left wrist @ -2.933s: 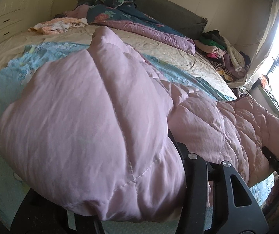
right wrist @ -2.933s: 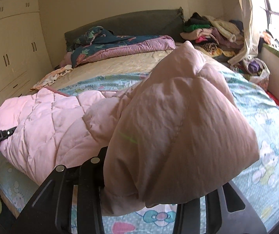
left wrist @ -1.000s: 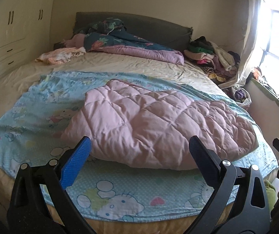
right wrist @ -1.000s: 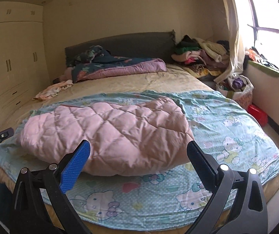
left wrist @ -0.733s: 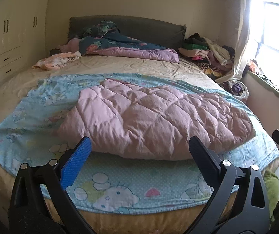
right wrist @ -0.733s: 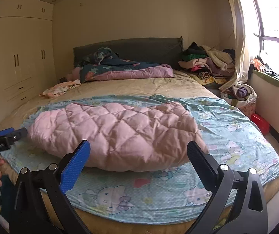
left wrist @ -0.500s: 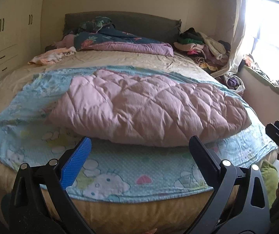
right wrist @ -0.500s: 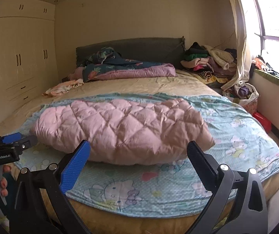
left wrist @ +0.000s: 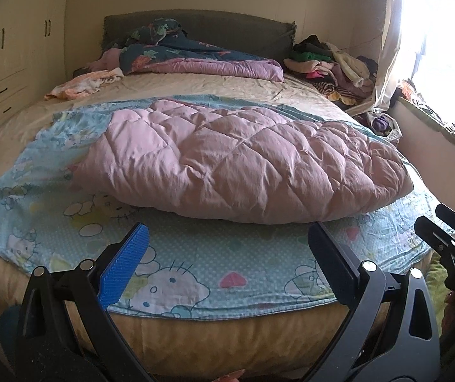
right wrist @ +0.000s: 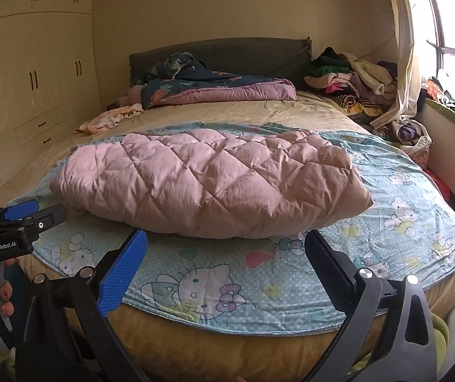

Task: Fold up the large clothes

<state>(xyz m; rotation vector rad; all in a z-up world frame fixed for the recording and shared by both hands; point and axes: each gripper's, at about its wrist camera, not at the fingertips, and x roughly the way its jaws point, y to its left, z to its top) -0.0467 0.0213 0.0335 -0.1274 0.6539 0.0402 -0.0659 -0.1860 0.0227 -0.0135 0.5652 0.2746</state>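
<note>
A pink quilted padded garment [left wrist: 240,162] lies folded in a long puffy bundle on a light blue cartoon-print sheet [left wrist: 195,254] near the foot of the bed; it also shows in the right wrist view [right wrist: 208,184]. My left gripper [left wrist: 227,254] is open and empty, held off the foot of the bed, short of the garment. My right gripper [right wrist: 226,258] is open and empty, also off the bed's foot edge. The left gripper shows at the left of the right wrist view [right wrist: 20,219]; the right gripper shows at the right of the left wrist view [left wrist: 450,232].
A dark floral and purple duvet [right wrist: 214,89] lies by the grey headboard [right wrist: 227,54]. A heap of clothes [right wrist: 348,76] sits at the far right by the window. A small peach cloth [right wrist: 106,121] lies at the left. Cream wardrobes [right wrist: 30,89] line the left wall.
Both grippers let go of the pink garment, which now lies folded on the sheet. They opened and drew back and lower, past the foot of the bed.
</note>
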